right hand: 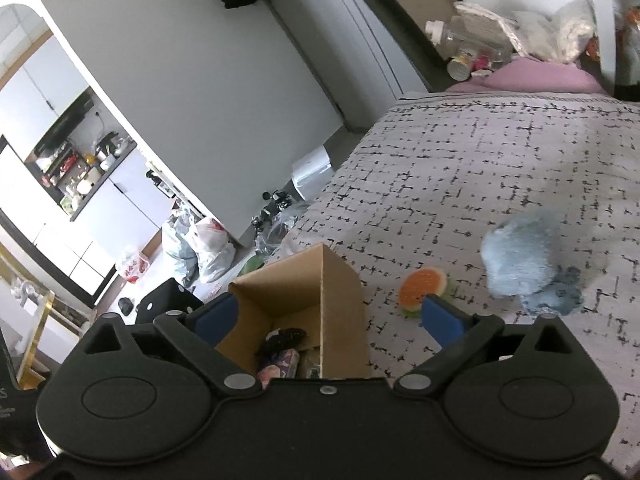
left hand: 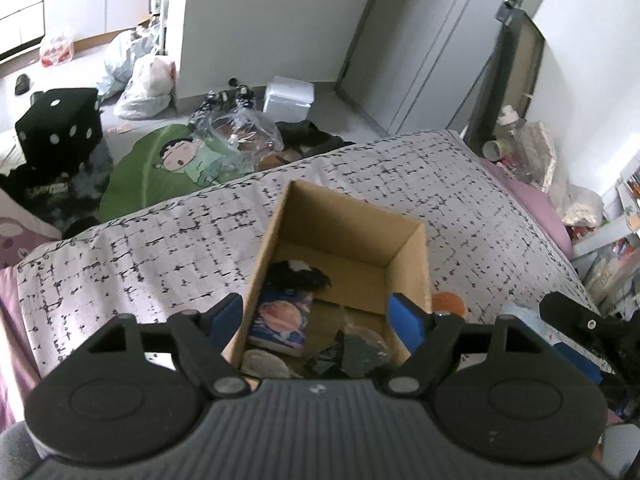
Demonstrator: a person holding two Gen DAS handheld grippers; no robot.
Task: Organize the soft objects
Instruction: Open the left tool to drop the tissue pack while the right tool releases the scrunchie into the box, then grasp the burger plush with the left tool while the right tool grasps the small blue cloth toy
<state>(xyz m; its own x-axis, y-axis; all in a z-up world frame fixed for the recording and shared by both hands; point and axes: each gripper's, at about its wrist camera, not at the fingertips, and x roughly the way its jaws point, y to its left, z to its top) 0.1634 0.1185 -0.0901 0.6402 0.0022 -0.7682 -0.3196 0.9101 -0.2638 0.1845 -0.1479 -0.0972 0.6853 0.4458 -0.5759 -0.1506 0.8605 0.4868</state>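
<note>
An open cardboard box (left hand: 412, 264) stands on the bed and shows in the right wrist view too (right hand: 340, 292). Inside lie a planet-print pouch (left hand: 282, 318), a black soft thing (left hand: 298, 274) and a dark bundle (left hand: 356, 350). My left gripper (left hand: 318, 320) is open and empty above the box's near end. My right gripper (right hand: 330, 320) is open and empty over the box's right wall. An orange round plush (right hand: 424, 286) lies on the bed right of the box, also in the left wrist view (left hand: 448, 302). A pale blue fluffy toy (right hand: 524, 264) lies further right.
The bed has a grey patterned cover (left hand: 400, 168) over a purple sheet (right hand: 532, 76). On the floor to the left are a green leaf cushion (left hand: 160, 168), a black dice cushion (left hand: 60, 124) and plastic bags (left hand: 146, 84). Bottles and clutter (right hand: 472, 44) stand beyond the bed.
</note>
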